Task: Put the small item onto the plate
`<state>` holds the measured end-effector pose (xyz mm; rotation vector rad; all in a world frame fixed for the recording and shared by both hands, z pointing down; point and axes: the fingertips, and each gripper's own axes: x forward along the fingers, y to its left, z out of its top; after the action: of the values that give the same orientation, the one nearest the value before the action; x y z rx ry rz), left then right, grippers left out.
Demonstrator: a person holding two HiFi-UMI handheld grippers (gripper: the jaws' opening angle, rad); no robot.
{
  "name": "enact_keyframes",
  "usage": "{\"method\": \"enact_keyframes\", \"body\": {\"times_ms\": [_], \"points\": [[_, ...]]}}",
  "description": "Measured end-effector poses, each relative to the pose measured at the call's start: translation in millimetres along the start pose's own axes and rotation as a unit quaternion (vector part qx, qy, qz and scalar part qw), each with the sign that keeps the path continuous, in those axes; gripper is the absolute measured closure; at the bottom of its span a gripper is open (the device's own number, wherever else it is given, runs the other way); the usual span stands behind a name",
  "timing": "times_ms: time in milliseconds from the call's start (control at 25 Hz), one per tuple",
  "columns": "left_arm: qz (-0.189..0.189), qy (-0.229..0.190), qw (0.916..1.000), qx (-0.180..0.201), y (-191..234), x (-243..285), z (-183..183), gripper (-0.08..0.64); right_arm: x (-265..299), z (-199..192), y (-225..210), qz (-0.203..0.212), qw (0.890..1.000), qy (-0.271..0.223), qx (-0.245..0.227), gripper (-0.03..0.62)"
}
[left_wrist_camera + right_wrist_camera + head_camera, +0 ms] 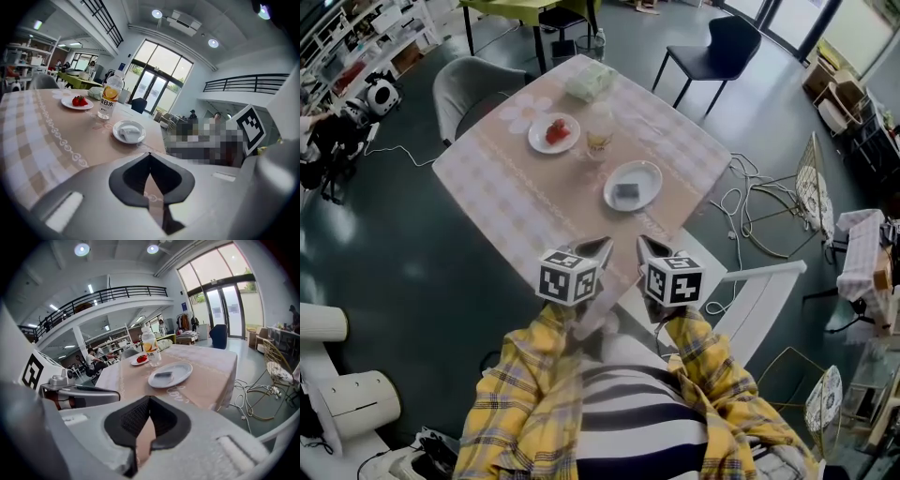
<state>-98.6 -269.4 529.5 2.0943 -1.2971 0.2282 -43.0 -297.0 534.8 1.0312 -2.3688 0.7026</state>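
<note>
**My sleeves, my shirt, my two tools**

I wear yellow plaid crossed with grey and white lines, the left sleeve (pixel 517 380) and the right sleeve (pixel 722 375) alike. Between them my shirt (pixel 633 417) runs in broad black and white stripes. My left gripper (pixel 602 246) and right gripper (pixel 645 244) have pale grey shells and black, finely ribbed pads (pixel 133 420). Each bears a white cube (pixel 568 276) printed with black square markers.

Small grey item (pixel 627 190) on near plate (pixel 649 174), too small to identify, white chair (pixel 764 295) partly behind sleeve (pixel 712 366)
</note>
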Motion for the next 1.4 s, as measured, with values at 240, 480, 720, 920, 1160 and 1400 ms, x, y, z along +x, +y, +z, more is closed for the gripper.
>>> {"method": "enact_keyframes", "body": {"times_ms": [240,480,720,920,1160,1400], "points": [[-0.008,-0.006,0.9999,0.013,-18,-19,-11,0.557,-20,-10,10,-0.011,1.000,-0.012,0.003,0.591],[-0.020,-0.008,0.9995,0.023,-33,-32,-23,0.557,-39,-24,15,-0.024,0.999,-0.025,0.017,0.591],[-0.028,-0.013,0.9991,0.030,-47,-47,-34,0.557,-59,-33,29,-0.024,0.999,-0.039,0.013,0.591],[-0.031,-0.014,0.9984,0.045,-57,-56,-49,0.557,-67,-50,39,-0.022,0.999,-0.037,0.008,0.591],[-0.028,-0.029,0.9986,0.034,-62,-72,-55,0.557,-76,-60,45,-0.019,0.999,-0.045,0.019,0.591],[-0.017,-0.031,0.9989,0.032,-58,-80,-62,0.557,-78,-61,54,-0.010,0.999,-0.047,0.017,0.592]]}}
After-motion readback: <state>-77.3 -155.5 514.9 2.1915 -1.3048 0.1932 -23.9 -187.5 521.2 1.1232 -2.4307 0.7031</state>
